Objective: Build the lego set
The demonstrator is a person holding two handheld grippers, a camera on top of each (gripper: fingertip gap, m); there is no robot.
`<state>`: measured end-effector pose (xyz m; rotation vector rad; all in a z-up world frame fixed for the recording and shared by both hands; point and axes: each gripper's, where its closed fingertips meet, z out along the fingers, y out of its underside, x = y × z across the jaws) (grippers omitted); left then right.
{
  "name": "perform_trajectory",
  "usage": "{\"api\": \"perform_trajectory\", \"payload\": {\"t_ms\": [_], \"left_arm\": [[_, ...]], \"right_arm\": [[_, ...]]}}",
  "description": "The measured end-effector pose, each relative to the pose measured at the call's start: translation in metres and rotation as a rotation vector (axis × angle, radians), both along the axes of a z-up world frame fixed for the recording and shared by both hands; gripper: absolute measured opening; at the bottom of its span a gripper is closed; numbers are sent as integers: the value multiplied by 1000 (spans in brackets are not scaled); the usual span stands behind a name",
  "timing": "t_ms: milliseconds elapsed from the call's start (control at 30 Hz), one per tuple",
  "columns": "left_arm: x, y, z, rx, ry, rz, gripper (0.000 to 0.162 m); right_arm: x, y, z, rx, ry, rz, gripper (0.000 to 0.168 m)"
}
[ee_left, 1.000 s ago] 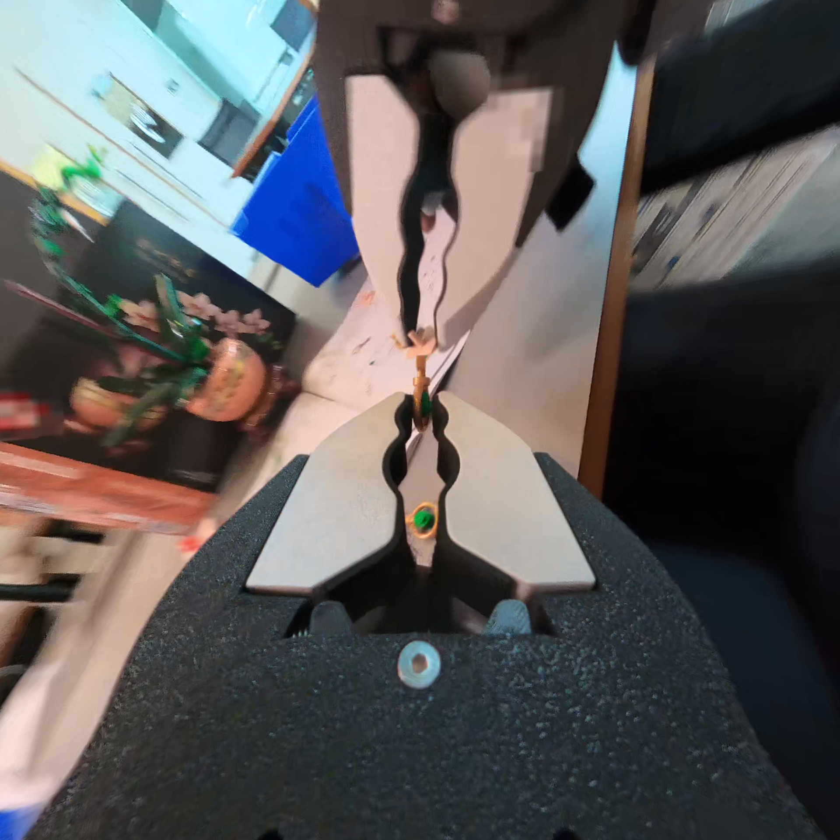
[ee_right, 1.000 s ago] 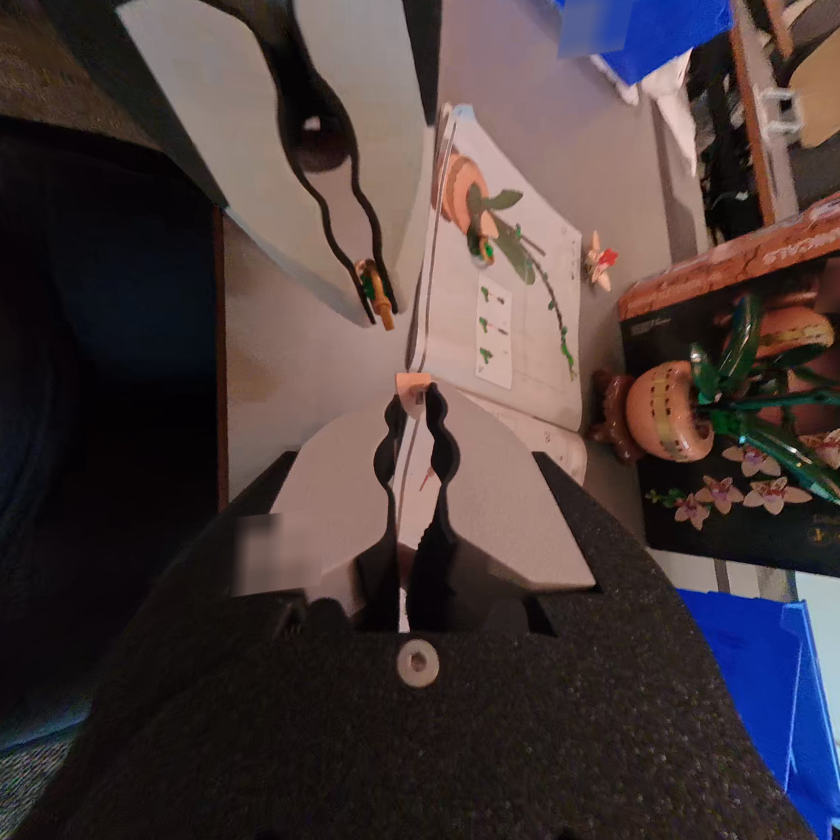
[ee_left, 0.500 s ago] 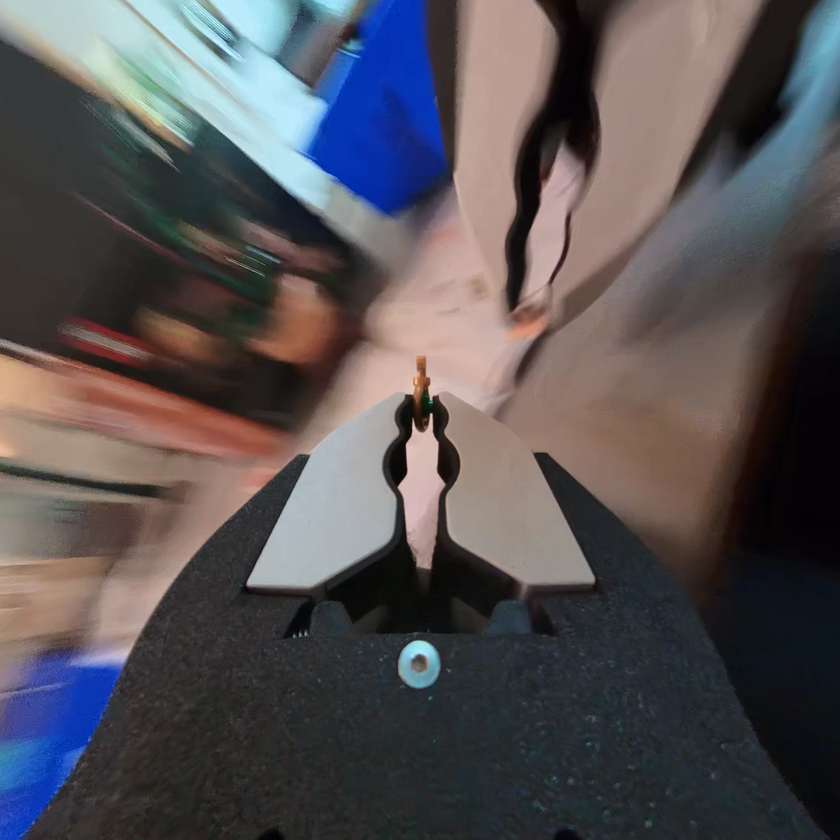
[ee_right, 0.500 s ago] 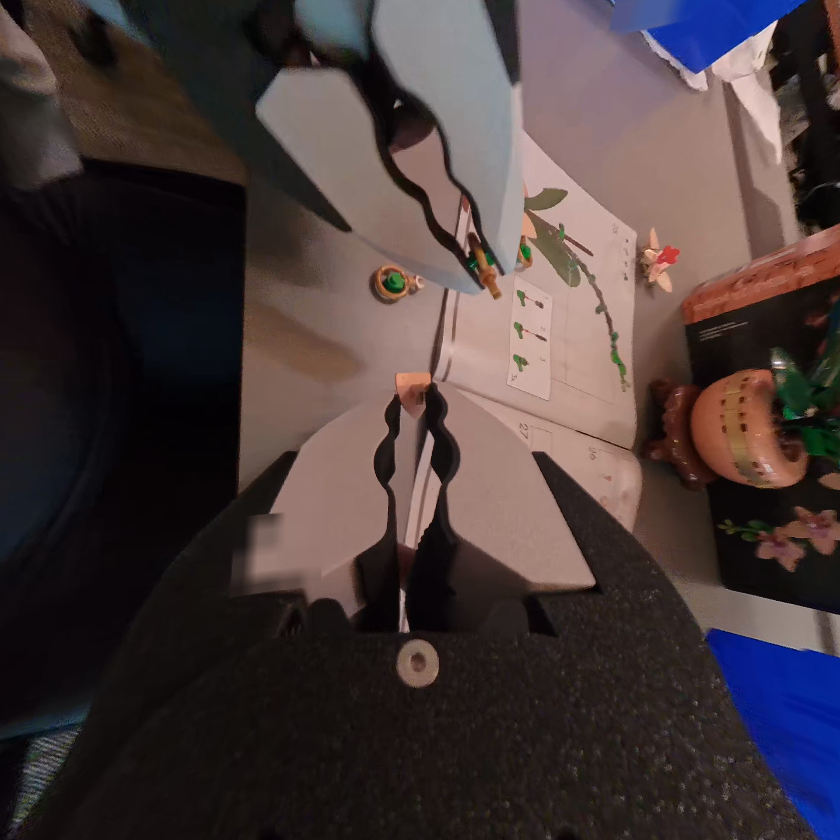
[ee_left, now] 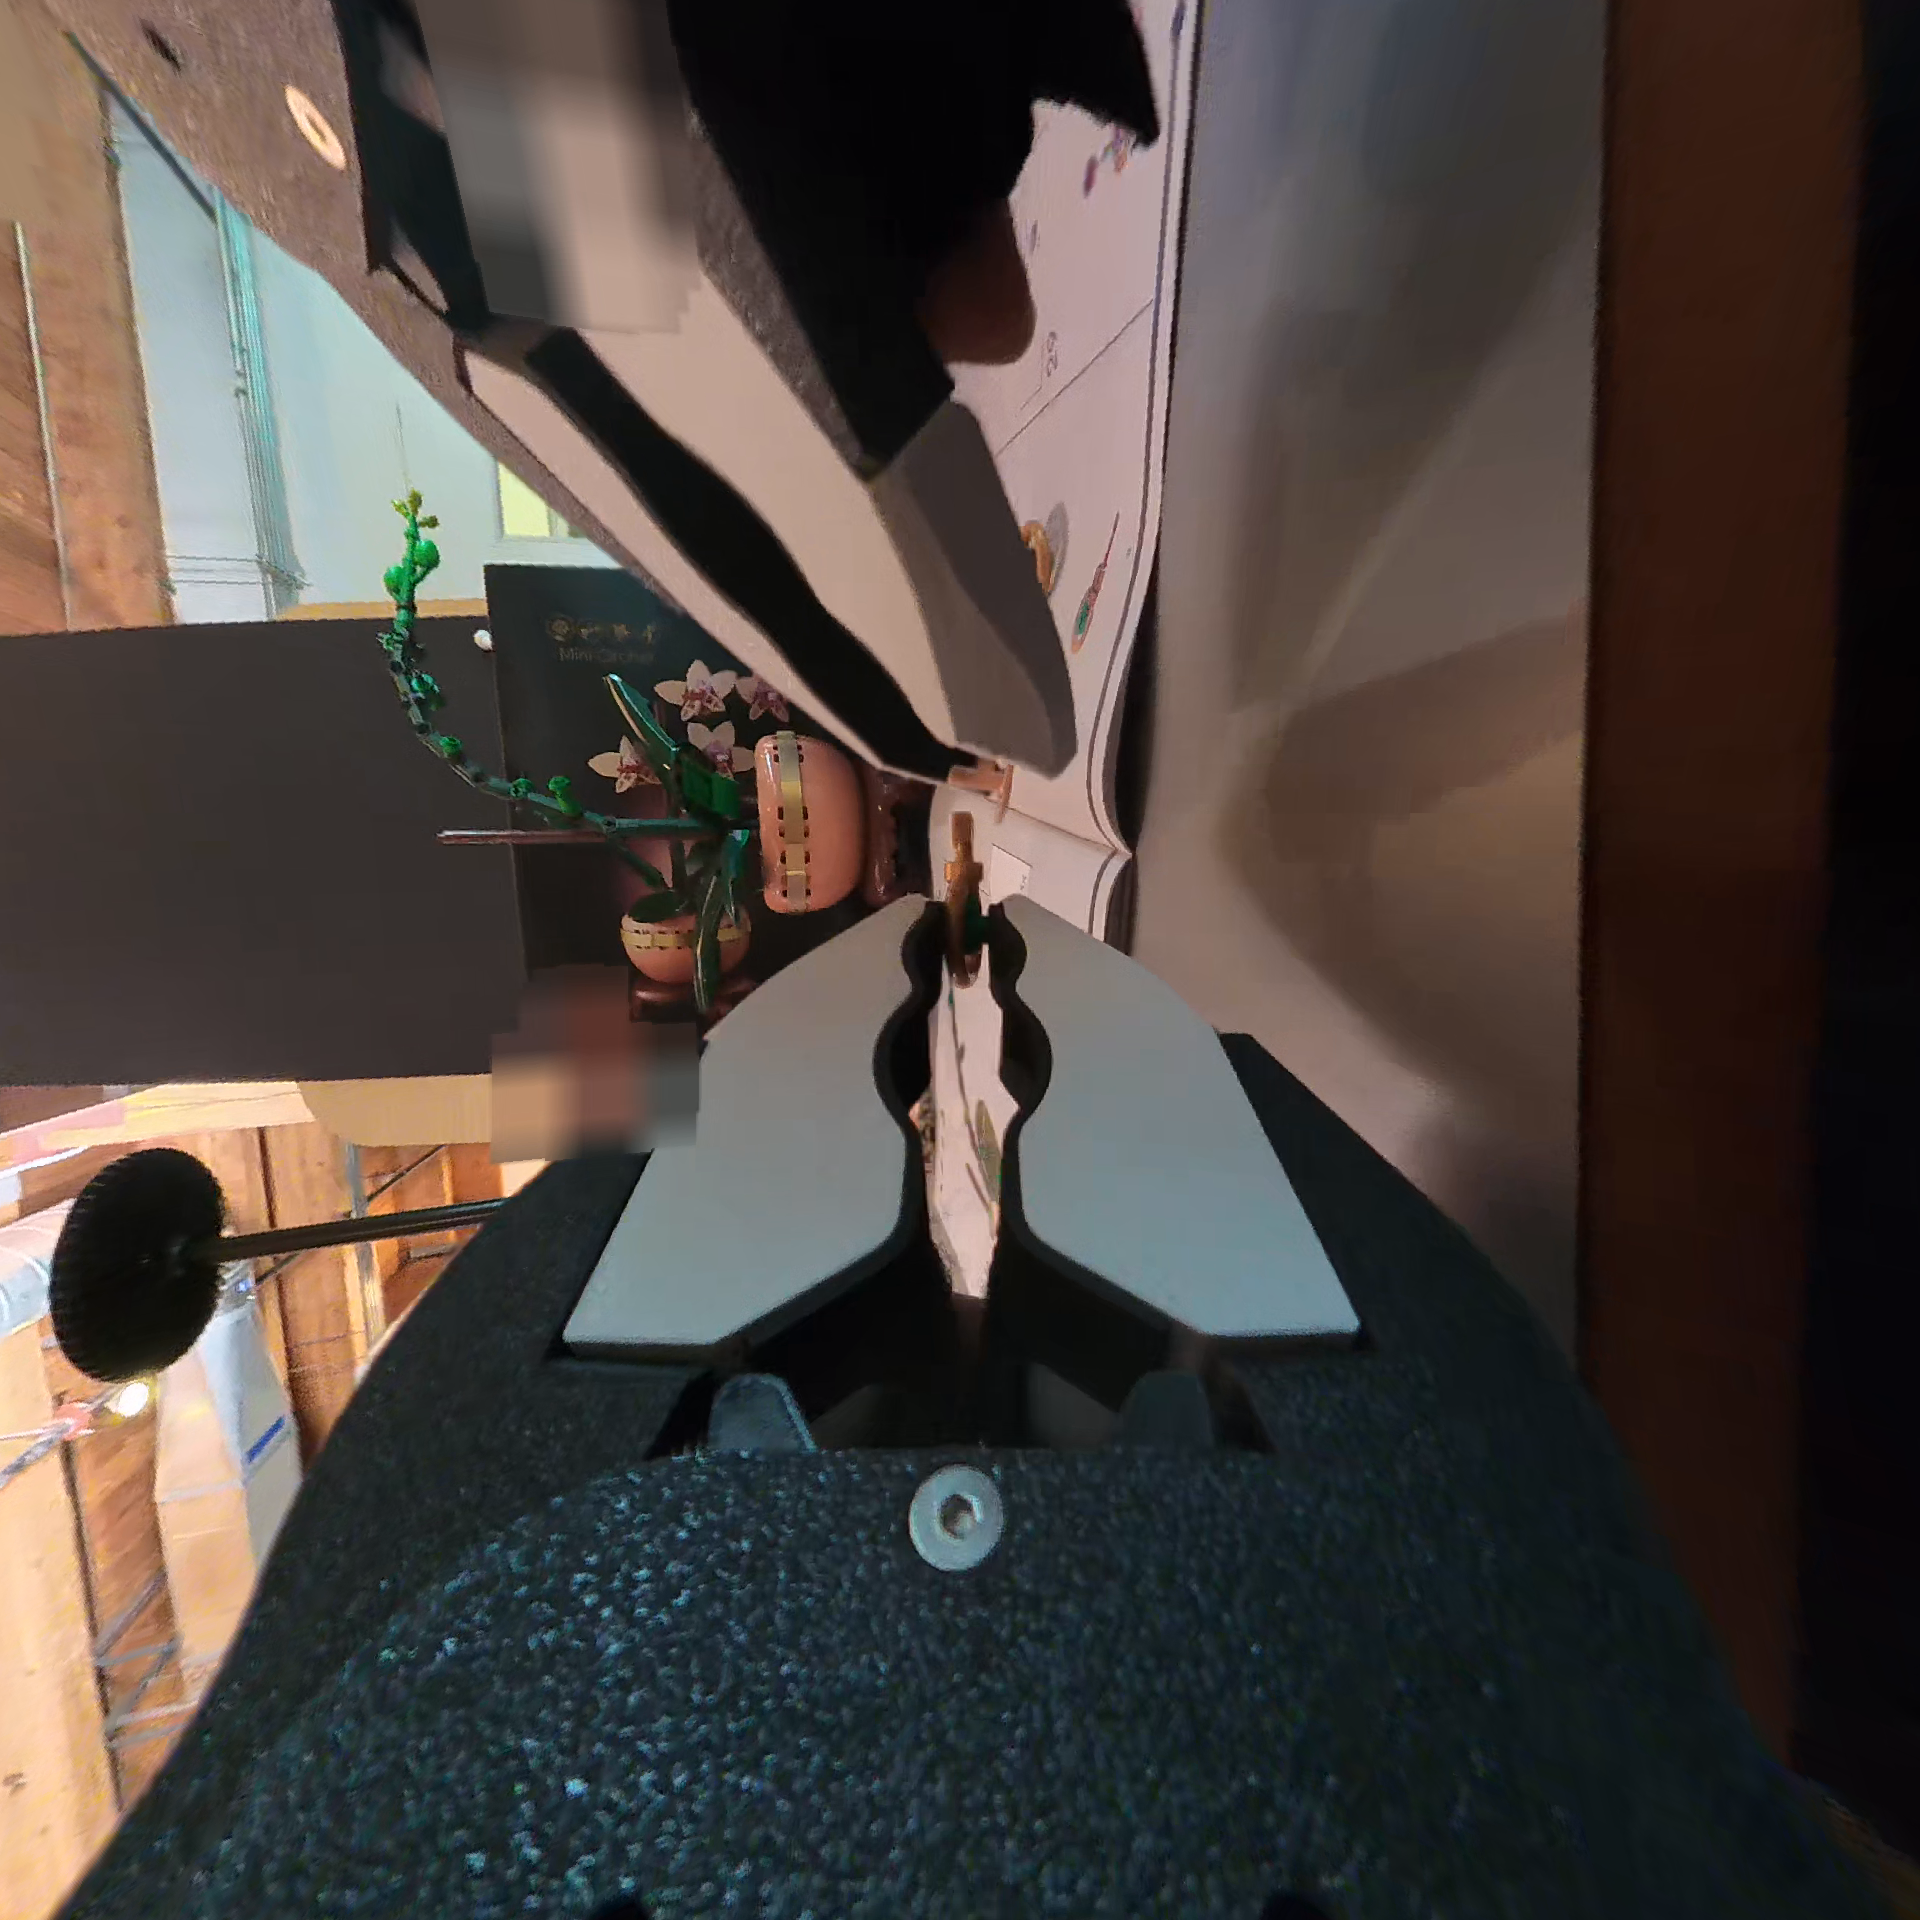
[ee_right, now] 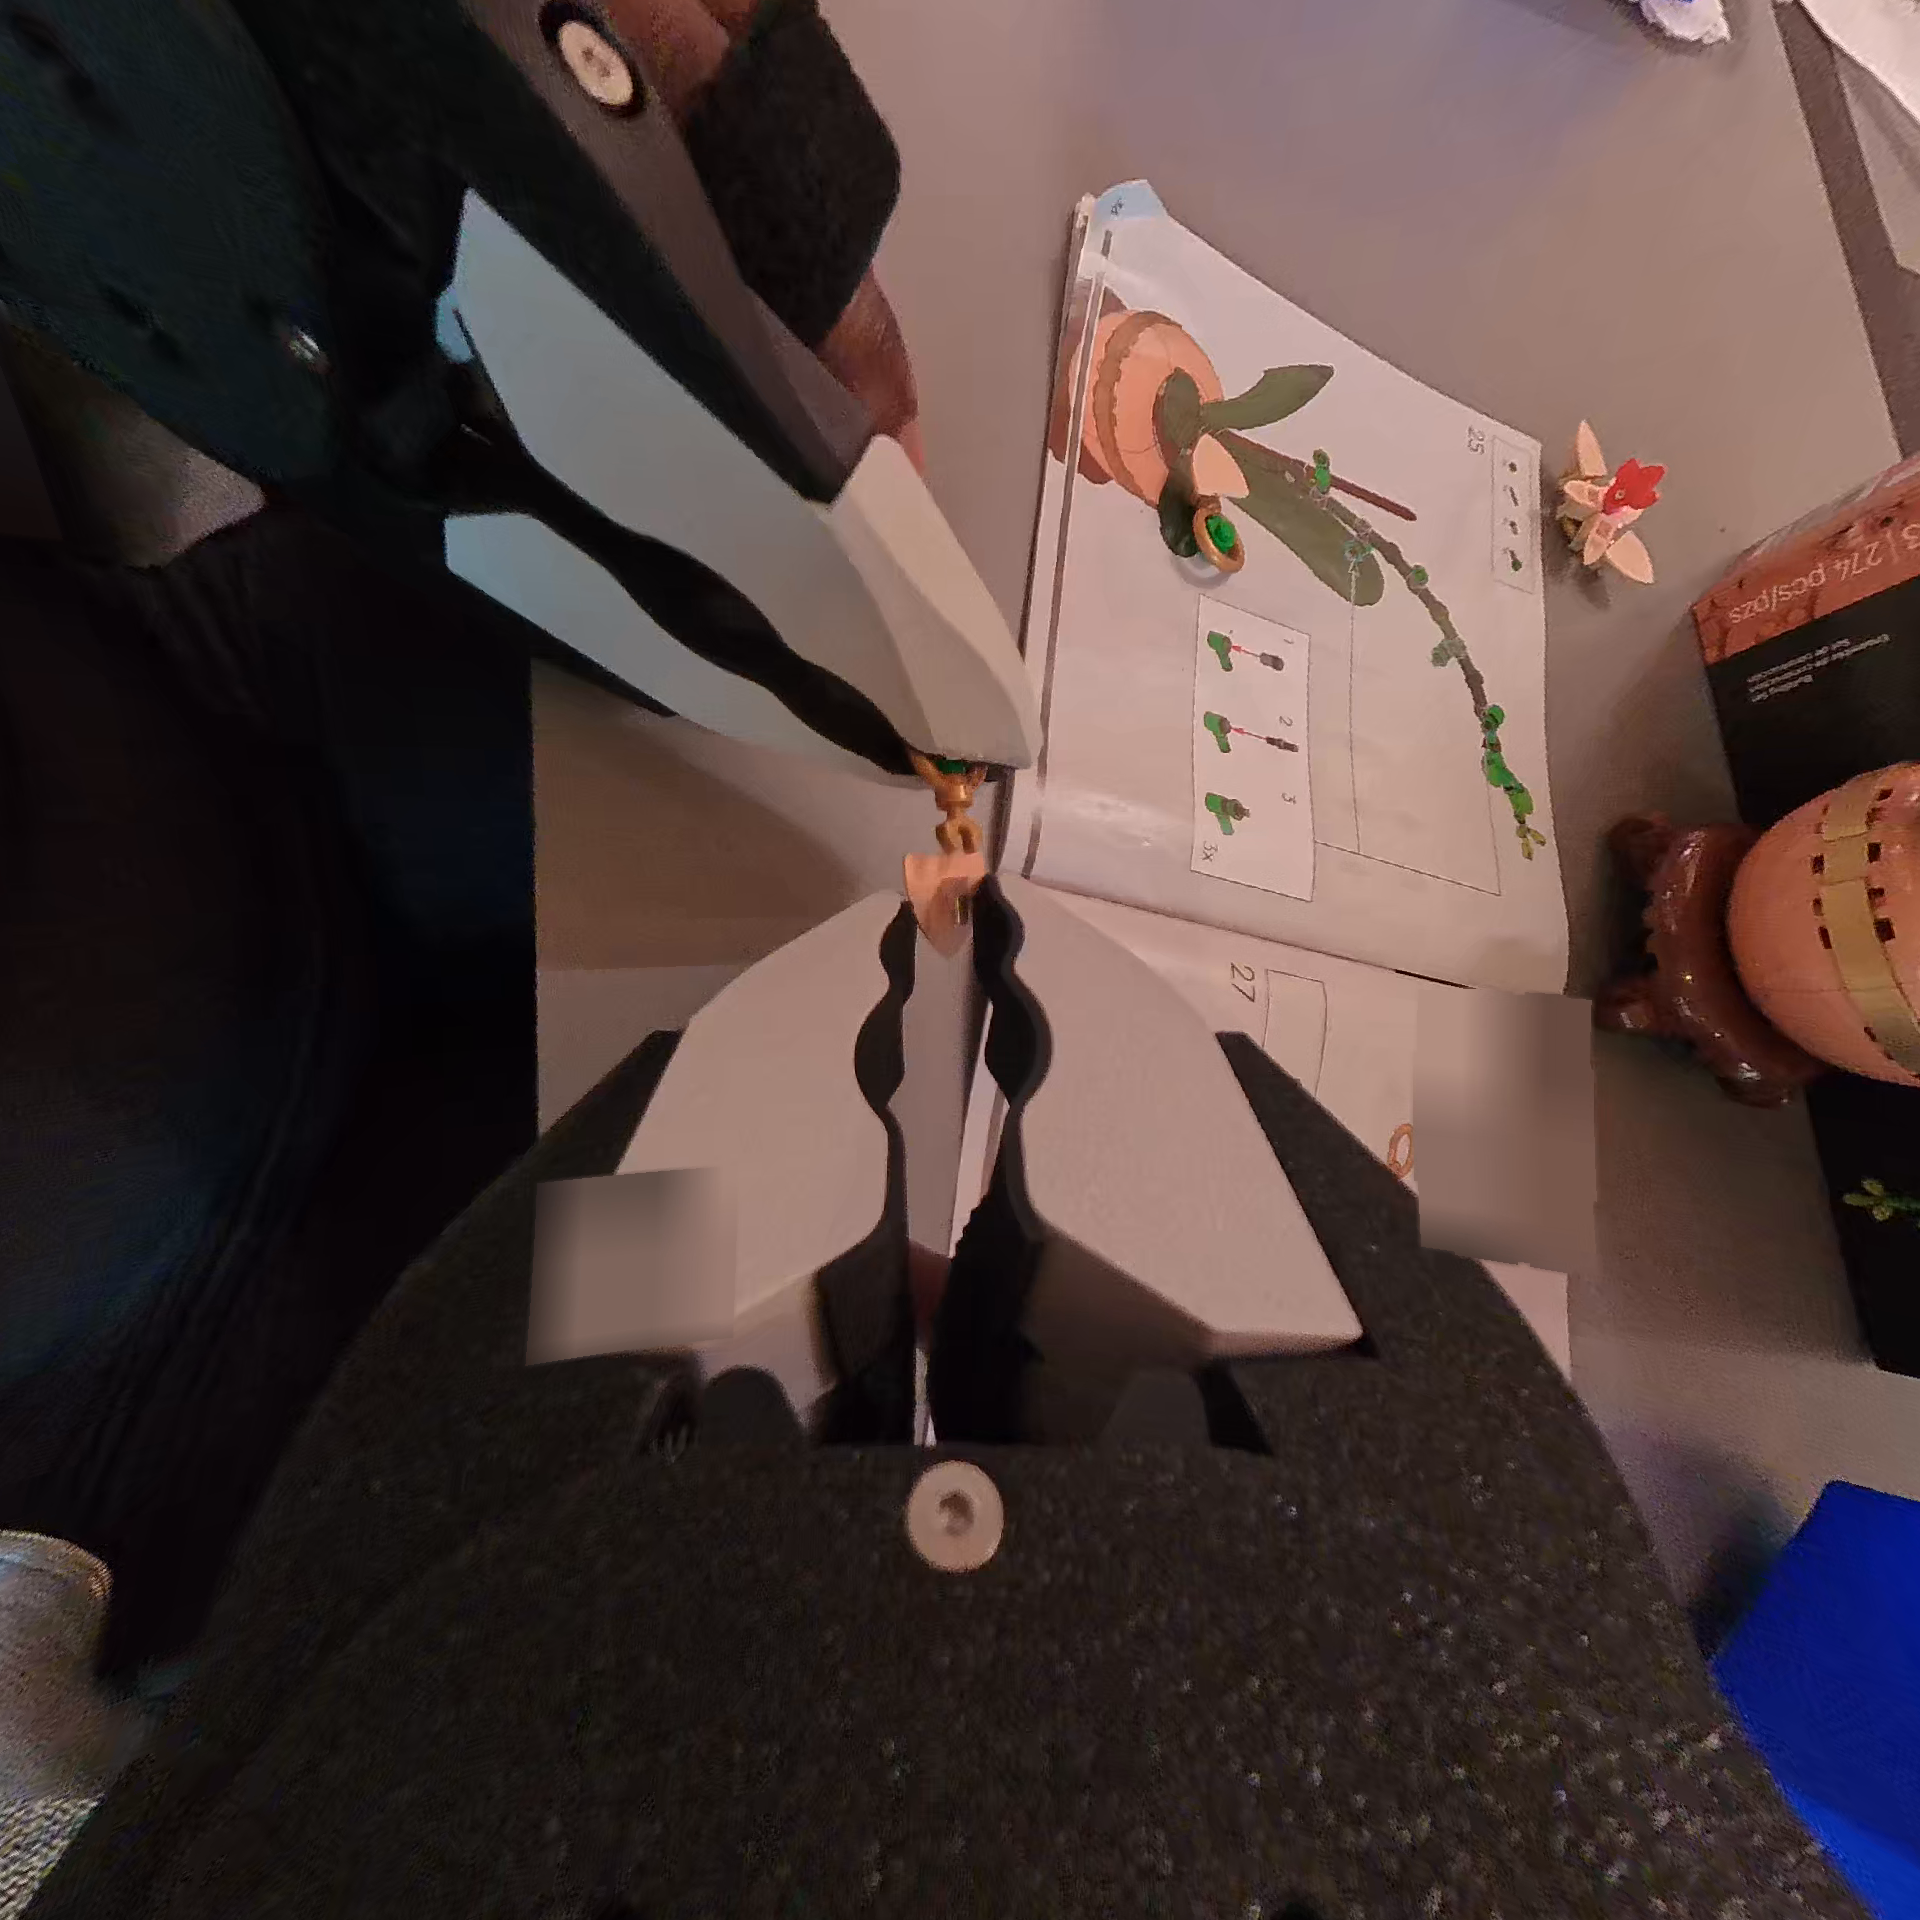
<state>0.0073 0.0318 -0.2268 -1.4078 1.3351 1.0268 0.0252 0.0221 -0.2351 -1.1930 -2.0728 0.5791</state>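
Note:
My left gripper is shut on a small gold piece with a green stud. My right gripper is shut on a tan petal piece. In the right wrist view the left gripper comes in from the upper left, and the gold piece hangs from its tip and touches the top of the petal. In the left wrist view the right gripper reaches in from above with the petal just beyond the gold piece. Both are held above the grey table.
An open instruction booklet lies under the grippers, with a gold ring and green stud on its page. A built flower, a tan pot on a brown base, the set's box and a blue bin stand right. The table's wooden edge is near.
The two grippers have turned and closed in on each other. The gold piece and the petal, apart before, now touch tip to tip. Both stay shut on their pieces.

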Motion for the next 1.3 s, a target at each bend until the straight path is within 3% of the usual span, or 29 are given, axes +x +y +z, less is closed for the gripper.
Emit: {"api": "perform_trajectory", "payload": {"t_ms": [700, 1300], "left_arm": [[5, -1, -14, -23, 146, -24, 8], [9, 1, -18, -58, 109, -20, 7]], "right_arm": [[2, -1, -15, 9, -69, -4, 11], [6, -2, -19, 3, -71, -28, 11]]}}
